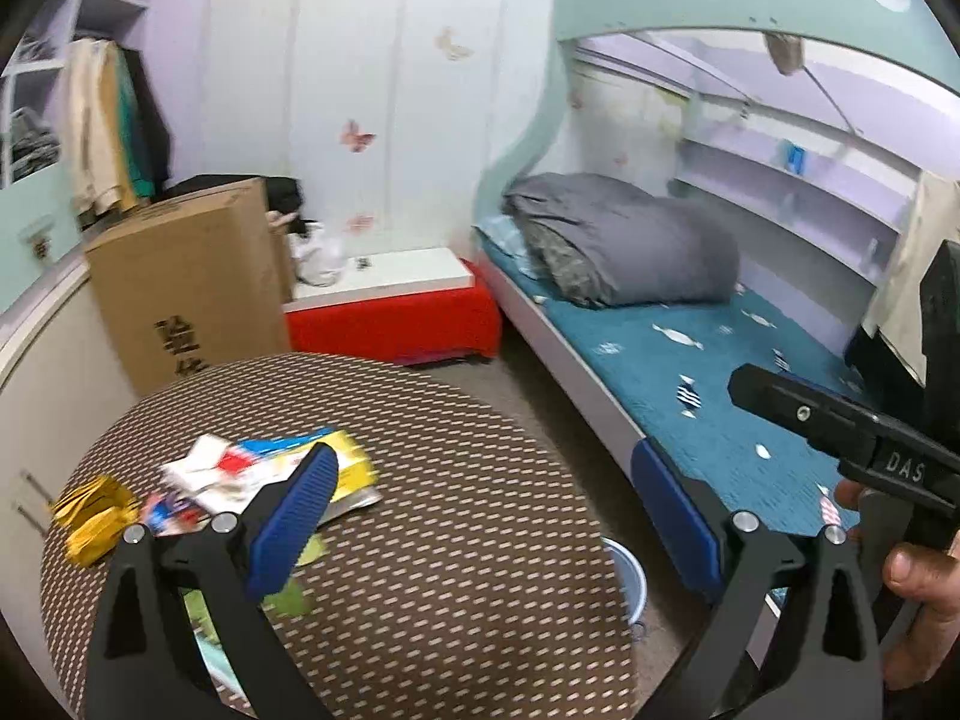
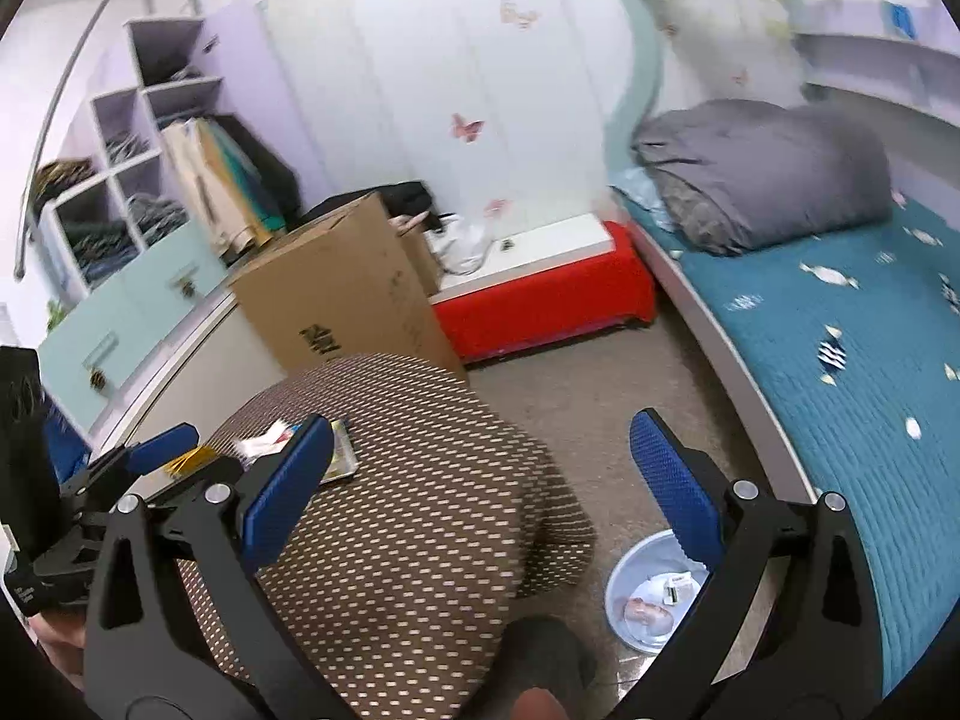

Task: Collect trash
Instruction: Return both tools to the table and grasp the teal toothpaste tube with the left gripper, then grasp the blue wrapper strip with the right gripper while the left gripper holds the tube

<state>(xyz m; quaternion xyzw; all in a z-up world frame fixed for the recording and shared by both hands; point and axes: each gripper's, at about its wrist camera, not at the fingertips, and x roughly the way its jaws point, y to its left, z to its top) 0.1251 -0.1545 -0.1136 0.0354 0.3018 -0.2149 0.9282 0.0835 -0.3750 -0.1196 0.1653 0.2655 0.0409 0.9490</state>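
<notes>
Both grippers gape empty; wrappers [image 1: 264,468] lie beside the left gripper [image 1: 489,516]; right gripper [image 2: 480,480] farther.

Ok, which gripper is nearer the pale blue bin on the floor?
Right. The right gripper hangs beside the pale blue bin; the left gripper is over the round patterned table, by the wrappers.

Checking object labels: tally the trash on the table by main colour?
Gold wrapper: 1
Yellow-blue packet: 1
White-red wrapper: 1
Red-blue wrapper: 1
Green scraps: at least 2, blurred and partly hidden
Total: at least 6
</notes>
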